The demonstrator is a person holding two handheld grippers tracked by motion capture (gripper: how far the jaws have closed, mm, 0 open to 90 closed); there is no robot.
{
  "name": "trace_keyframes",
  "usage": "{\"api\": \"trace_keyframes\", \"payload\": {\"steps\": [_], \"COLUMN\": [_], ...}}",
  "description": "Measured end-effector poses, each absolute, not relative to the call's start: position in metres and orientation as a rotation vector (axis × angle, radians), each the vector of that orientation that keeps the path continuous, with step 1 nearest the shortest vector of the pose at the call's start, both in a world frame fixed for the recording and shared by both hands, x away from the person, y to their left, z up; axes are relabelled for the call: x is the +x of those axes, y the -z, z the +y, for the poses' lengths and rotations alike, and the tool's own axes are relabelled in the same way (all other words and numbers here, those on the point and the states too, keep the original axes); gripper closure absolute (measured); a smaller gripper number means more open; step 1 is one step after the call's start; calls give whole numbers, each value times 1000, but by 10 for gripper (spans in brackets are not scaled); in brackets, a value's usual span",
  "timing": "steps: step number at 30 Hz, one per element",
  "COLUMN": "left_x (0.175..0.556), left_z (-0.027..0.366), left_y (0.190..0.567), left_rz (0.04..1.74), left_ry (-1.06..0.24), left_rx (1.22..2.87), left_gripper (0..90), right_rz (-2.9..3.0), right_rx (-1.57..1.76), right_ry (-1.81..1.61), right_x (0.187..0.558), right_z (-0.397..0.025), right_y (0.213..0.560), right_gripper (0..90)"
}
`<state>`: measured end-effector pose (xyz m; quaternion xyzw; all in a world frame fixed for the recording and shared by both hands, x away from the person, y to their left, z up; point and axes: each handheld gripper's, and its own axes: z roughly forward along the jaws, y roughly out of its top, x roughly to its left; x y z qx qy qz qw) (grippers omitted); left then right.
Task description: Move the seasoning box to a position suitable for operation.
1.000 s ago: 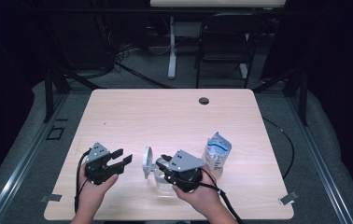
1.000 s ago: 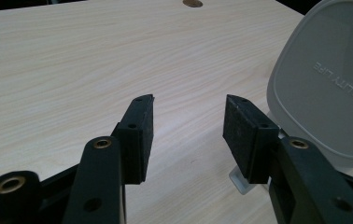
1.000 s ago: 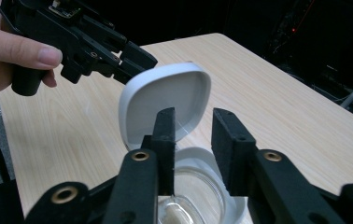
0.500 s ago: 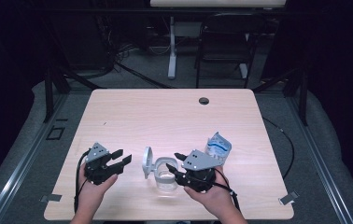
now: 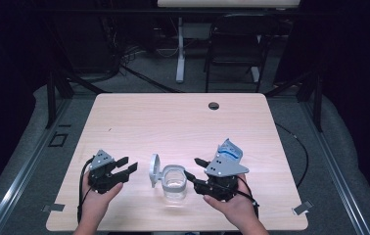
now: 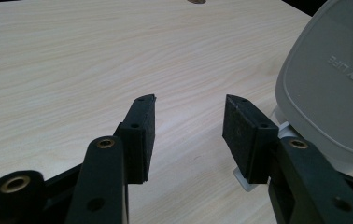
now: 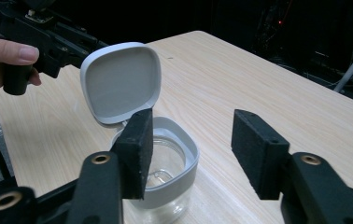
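A clear jar [image 5: 174, 185] with a grey rim stands near the table's front edge, its hinged grey lid [image 5: 154, 170] upright and open on its left side. My left gripper [image 5: 129, 163] is open just left of the lid, with the lid's outer face [image 6: 333, 79] beside its right jaw. Nothing lies between the open jaws of this left gripper [image 6: 188, 123]. My right gripper [image 5: 191, 167] is open just right of the jar and points at it. In the right gripper view the right gripper [image 7: 191, 140] is empty, with the jar [image 7: 165, 172] and lid [image 7: 121, 81] behind its left jaw.
A blue and white pouch [image 5: 229, 149] lies behind the right gripper. The wooden table [image 5: 173, 122] has a cable hole [image 5: 214, 105] at the far edge. A chair [image 5: 234, 54] and a desk leg [image 5: 179, 49] stand beyond it.
My right gripper has drawn back to the right, off the jar. The jar with its open lid now stands uncovered. The left gripper has barely moved.
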<state>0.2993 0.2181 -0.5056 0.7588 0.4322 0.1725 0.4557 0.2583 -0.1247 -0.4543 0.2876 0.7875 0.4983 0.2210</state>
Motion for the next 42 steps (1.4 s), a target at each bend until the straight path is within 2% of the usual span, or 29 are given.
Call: {"api": "trace_keyframes", "payload": {"steps": [5,10,20,42], "left_x": [299,299,298,299], "left_z": [218,218,219,221], "left_y": [506,505,504,505], "left_rz": [1068,1063,1066,1073], "left_ry": [-425,-424,-427,-433], "left_rx": [1862,1861,1856,1856], "left_gripper": [542,541,540,539], "right_rz": [2165,2144,2100,2031], "right_rx": [810,833,902,967], "right_ry": [-1355,-1344,-1320,-1220], "right_x": [258,257,255,259], "right_z": [-134,-144,-164,-201], "right_y": [453,451,444,434], "right_gripper": [435,430,508,547]}}
